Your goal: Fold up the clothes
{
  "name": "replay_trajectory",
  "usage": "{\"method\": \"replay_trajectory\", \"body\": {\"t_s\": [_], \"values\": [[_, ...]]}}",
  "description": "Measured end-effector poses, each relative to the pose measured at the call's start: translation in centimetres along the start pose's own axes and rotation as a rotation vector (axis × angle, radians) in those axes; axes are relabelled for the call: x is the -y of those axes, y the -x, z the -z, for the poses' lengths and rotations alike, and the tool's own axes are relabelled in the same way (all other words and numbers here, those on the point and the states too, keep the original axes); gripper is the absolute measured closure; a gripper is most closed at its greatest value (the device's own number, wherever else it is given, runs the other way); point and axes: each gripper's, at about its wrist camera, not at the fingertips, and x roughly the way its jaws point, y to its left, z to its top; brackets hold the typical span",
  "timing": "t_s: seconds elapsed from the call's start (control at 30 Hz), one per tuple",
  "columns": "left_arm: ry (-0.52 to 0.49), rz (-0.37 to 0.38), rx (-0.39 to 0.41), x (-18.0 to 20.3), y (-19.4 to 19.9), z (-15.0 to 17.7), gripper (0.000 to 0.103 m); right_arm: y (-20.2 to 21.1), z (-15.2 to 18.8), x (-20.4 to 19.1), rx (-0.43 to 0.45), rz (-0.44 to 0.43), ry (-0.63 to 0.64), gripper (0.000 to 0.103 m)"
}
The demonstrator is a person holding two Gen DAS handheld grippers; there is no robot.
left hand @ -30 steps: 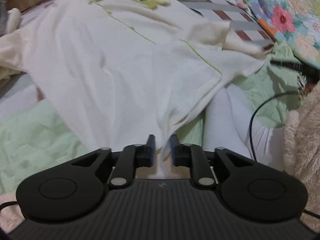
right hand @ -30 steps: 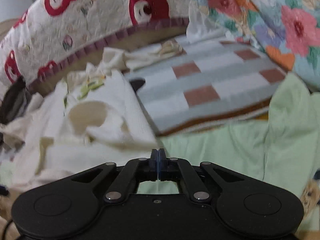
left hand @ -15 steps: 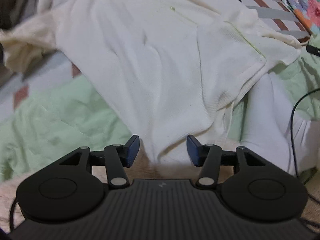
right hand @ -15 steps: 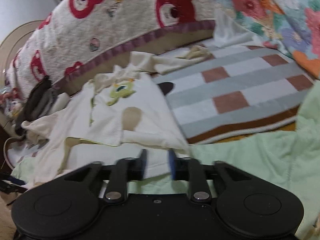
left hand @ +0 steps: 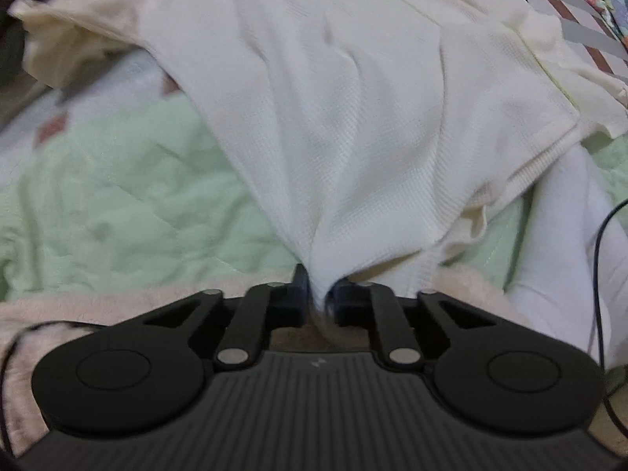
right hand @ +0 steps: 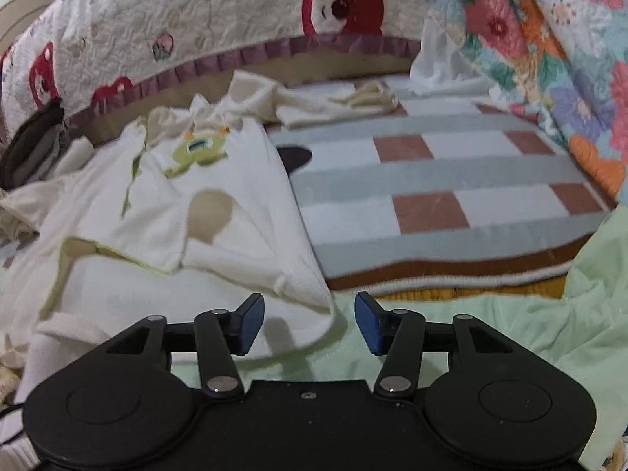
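Left wrist view: the left tongs (left hand: 320,292), jaws just closed, pinch the hem of the cream knit garment (left hand: 353,110) spread on the bed's green quilt (left hand: 117,196). Only the right wrist view shows its green frog patch (right hand: 196,152), the bear-print blanket (right hand: 235,11) and the right tongs (right hand: 310,325), just spread, empty. No writing is legible.

The garment (right hand: 219,212) is white with lime-green piping and a green frog patch. The sheet (right hand: 490,337) is pale green. The blanket (right hand: 451,180) is checked grey, white and brown. The quilt (right hand: 219,27) is cream with red bears.
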Motion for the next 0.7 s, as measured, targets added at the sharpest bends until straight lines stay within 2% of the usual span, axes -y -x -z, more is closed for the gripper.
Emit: {"method": "replay_trajectory", "body": {"t_s": [0.07, 0.1, 0.23, 0.27, 0.3, 0.33, 0.37, 0.4, 0.43, 0.47, 0.5, 0.53, 0.57, 0.6, 0.7], "values": [[0.000, -0.107, 0.080, -0.1, 1.6, 0.0, 0.096, -0.5, 0.4, 0.1, -0.011, 0.025, 0.011, 0.046], [0.015, -0.111, 0.089, -0.4, 1.9, 0.0, 0.096, -0.8, 0.5, 0.3, -0.016, 0.033, 0.000, 0.045], [0.069, -0.023, 0.022, -1.1, 1.2, 0.1, 0.091, -1.3, 0.3, 0.9, 0.006, 0.006, -0.055, 0.047], [0.062, -0.002, -0.004, -1.0, 0.6, 0.0, 0.086, -1.4, 0.2, 0.7, 0.012, -0.007, -0.041, 0.059], [0.043, 0.019, -0.024, -0.7, 0.0, -0.2, 0.077, -1.6, 0.0, 0.4, 0.009, -0.022, -0.021, 0.087], [0.014, 0.038, -0.041, -0.3, -0.6, -0.3, 0.071, -1.8, -0.1, 0.0, 0.002, -0.030, 0.001, 0.095], [-0.015, 0.056, -0.059, 0.2, -1.2, -0.5, 0.056, -2.1, -0.2, -0.3, -0.001, -0.026, 0.009, 0.094], [-0.033, 0.061, -0.077, 0.6, -1.8, -0.6, 0.049, -2.3, -0.3, -0.5, -0.002, -0.019, 0.008, 0.093], [-0.045, 0.058, -0.093, 0.9, -2.3, -0.6, 0.049, -2.6, -0.4, -0.5, -0.004, -0.010, -0.005, 0.092], [-0.049, 0.060, -0.098, 1.0, -2.6, -0.6, 0.050, -3.0, -0.4, -0.2, -0.005, 0.002, -0.027, 0.087], [-0.046, 0.067, -0.096, 0.9, -2.8, -0.6, 0.069, -3.3, -0.5, 0.0, -0.007, 0.013, -0.049, 0.077], [-0.049, 0.073, -0.076, 0.8, -2.3, -0.6, 0.090, -3.2, -0.6, 0.1, 0.006, 0.011, -0.057, 0.077], [-0.054, 0.080, -0.043, 0.7, -1.5, -0.7, 0.101, -2.8, -0.9, 0.3, 0.028, 0.000, -0.055, 0.096], [-0.060, 0.086, -0.010, 0.6, -0.6, -0.8, 0.101, -2.3, -1.1, 0.4, 0.051, -0.010, -0.052, 0.100], [-0.088, 0.034, 0.138, -0.6, 4.1, -1.1, 0.101, 0.9, -2.4, 0.9, 0.152, -0.045, -0.052, 0.101]]}}
